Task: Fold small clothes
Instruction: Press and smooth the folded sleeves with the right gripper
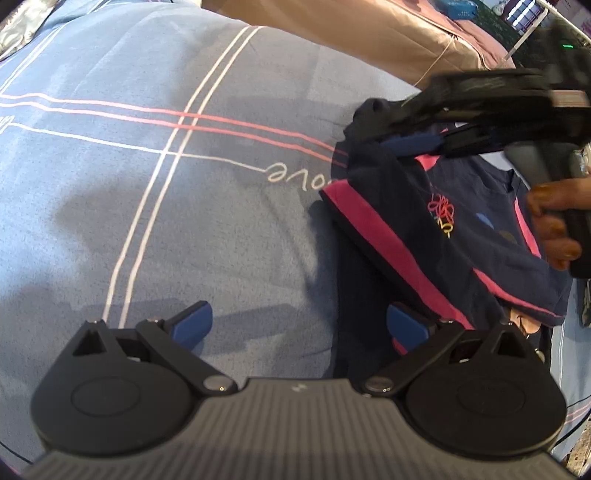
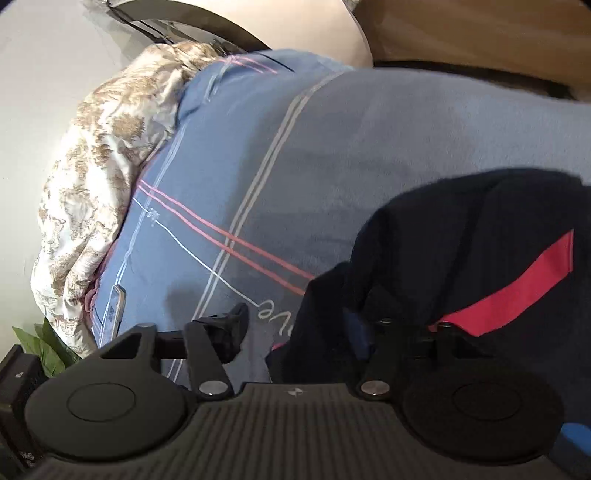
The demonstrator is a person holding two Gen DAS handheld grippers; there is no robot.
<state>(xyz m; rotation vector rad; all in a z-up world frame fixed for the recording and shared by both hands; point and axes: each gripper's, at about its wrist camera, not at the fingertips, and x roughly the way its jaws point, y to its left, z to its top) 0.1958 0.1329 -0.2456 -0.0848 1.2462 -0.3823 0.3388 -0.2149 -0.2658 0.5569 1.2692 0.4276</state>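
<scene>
A small navy shirt [image 1: 436, 236] with pink stripes and a coloured chest print lies partly folded on a blue bedsheet [image 1: 155, 206] at the right of the left wrist view. My left gripper [image 1: 299, 325] is open and empty, low over the sheet beside the shirt's left edge. My right gripper [image 1: 391, 133] reaches in from the upper right with navy cloth bunched around its fingers. In the right wrist view the shirt [image 2: 461, 251] drapes over the right finger, and the gripper [image 2: 299, 325] stands wide apart.
The blue sheet has white and pink lines and the word "love" [image 1: 291, 175]. A brown-patterned quilt [image 2: 99, 177] is heaped at the bed's far end. A tan cover [image 1: 351, 33] lies beyond the sheet. A phone-like object [image 2: 118, 310] lies on the sheet.
</scene>
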